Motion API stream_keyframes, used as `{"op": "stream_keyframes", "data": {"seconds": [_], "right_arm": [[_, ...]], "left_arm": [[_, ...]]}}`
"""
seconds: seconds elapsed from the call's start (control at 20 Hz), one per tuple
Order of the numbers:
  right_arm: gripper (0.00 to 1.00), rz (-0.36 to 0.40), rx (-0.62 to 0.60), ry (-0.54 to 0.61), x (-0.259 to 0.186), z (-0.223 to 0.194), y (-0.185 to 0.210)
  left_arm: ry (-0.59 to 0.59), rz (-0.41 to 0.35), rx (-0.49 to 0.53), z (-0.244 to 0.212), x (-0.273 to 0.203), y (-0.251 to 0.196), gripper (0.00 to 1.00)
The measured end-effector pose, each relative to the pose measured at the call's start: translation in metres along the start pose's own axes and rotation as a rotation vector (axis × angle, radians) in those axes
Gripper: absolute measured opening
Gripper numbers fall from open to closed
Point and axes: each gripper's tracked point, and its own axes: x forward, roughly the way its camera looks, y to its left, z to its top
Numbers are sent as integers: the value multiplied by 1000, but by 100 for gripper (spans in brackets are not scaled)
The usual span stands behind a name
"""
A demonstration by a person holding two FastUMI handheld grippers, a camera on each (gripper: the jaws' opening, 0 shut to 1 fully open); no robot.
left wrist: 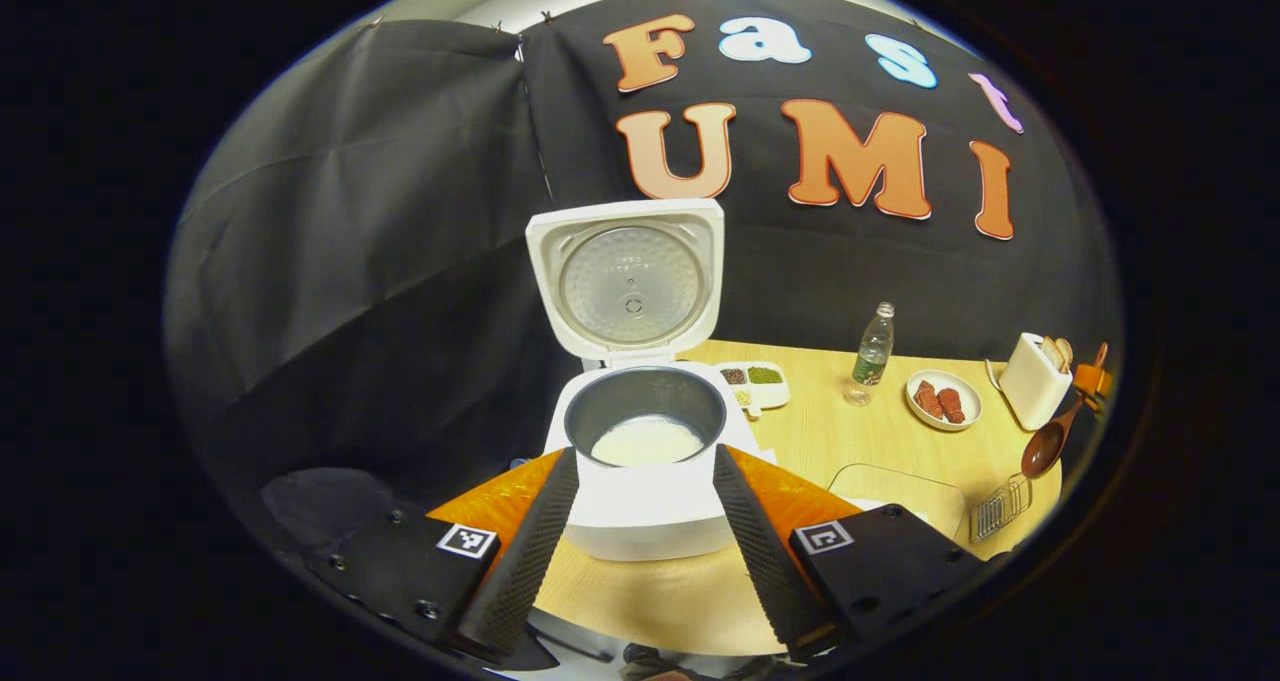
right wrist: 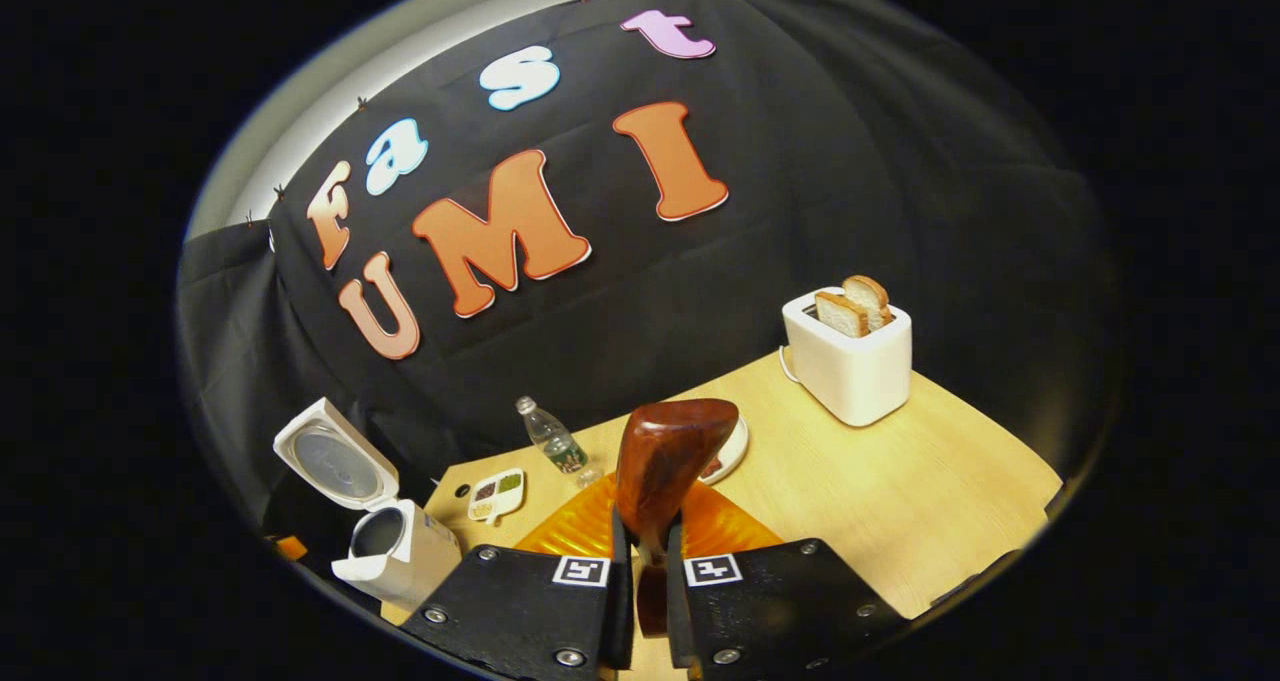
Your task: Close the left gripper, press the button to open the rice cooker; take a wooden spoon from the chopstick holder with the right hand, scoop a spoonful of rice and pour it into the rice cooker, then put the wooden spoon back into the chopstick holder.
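We find right gripper (right wrist: 640, 561) clamped on wooden spoon (right wrist: 665, 461) handle; stiff, light | left gripper (left wrist: 640, 531) wide

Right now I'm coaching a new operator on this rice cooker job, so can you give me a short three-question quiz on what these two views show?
1. True or false: the rice cooker lid is shut.
2. The right hand-held gripper holds which item? A) water bottle B) wooden spoon C) toast
3. Fill in: in the right gripper view, two slices of bread stand in the ____.

Key:
1. False. The lid stands open and the inner pot holds something white.
2. B. Its fingers press on the wooden spoon handle, bowl upward.
3. Toaster.
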Motion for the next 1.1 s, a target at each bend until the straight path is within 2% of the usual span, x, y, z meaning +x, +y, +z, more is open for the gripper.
{"op": "stream_keyframes", "data": {"seconds": [0.1, 0.2, 0.25, 0.35, 0.4, 0.45, 0.6, 0.75, 0.8, 0.85, 0.9, 0.95, 1.0, 1.1], "right_arm": [[13, -16, -12, 19, -1, -9, -16], [13, -25, -23, 25, -2, -15, -29], [13, -28, -24, 23, -1, -14, -35], [13, -29, -29, 14, 1, -15, -44], [13, -27, -34, 8, 2, -17, -46], [13, -29, -34, 12, 5, -21, -50], [15, -13, -25, 29, 10, -39, -54], [16, -13, -22, 54, 18, -60, -60], [17, -20, -20, 70, 20, -68, -63], [18, -25, -17, 92, 22, -76, -66], [23, -37, -14, 112, 22, -85, -69], [18, -48, -10, 122, 22, -90, -71], [18, -61, -11, 127, 20, -93, -73], [20, -86, 1, 154, 17, -100, -75]], "left_arm": [[-12, 8, 5, 6, -4, -5, 93], [-16, 18, 3, 7, -7, -9, 93], [-17, 22, 1, 8, -8, -9, 89], [-25, 35, 2, 11, -11, -10, 89], [-28, 42, 1, 12, -12, -10, 93], [-30, 47, -2, 14, -12, -10, 89], [-42, 69, -14, 20, -14, -2, 89], [-69, 90, -32, 34, -11, 18, 89], [-78, 102, -41, 40, -9, 28, 94], [-91, 118, -50, 48, -6, 39, 93], [-101, 121, -57, 56, -1, 48, 89], [-106, 116, -67, 63, 4, 55, 89], [-114, 119, -81, 71, 11, 66, 93], [-135, 121, -93, 92, 23, 86, 93]]}}
